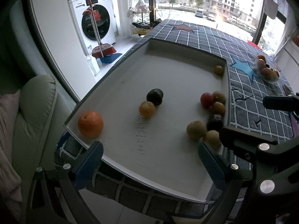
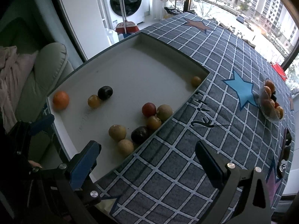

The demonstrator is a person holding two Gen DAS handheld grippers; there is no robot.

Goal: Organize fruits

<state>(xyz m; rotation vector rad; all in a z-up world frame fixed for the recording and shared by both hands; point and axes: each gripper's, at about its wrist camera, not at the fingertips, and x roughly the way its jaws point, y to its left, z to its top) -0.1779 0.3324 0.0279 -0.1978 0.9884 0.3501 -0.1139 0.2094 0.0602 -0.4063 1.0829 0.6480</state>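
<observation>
A shallow white tray (image 1: pixel 168 71) (image 2: pixel 142 69) lies on the checked cloth and holds loose fruit. A large orange (image 1: pixel 90 124) (image 2: pixel 60 99) sits at its near left corner. Mid-tray, a small orange (image 1: pixel 147 109) (image 2: pixel 94 101) touches a dark plum (image 1: pixel 154 96) (image 2: pixel 105 92). By the right wall cluster a red fruit (image 1: pixel 206 99) (image 2: pixel 149 109), yellowish fruits (image 1: pixel 196 129) (image 2: pixel 117 132) and another dark plum (image 1: pixel 215 122) (image 2: pixel 139 134). One small fruit (image 1: pixel 219 70) (image 2: pixel 196 80) lies at the far right corner. My left gripper (image 1: pixel 150 156) hovers open over the tray's near edge. My right gripper (image 2: pixel 147 160) hangs open over the tray's right rim and the cloth.
A clear bowl of fruit (image 1: pixel 267 69) (image 2: pixel 271 100) stands on the blue checked tablecloth (image 2: pixel 214 56) right of the tray. A pale sofa (image 1: pixel 33 115) lies to the left. A washing machine (image 1: pixel 93 18) and red broom (image 1: pixel 102 50) stand beyond, by the window.
</observation>
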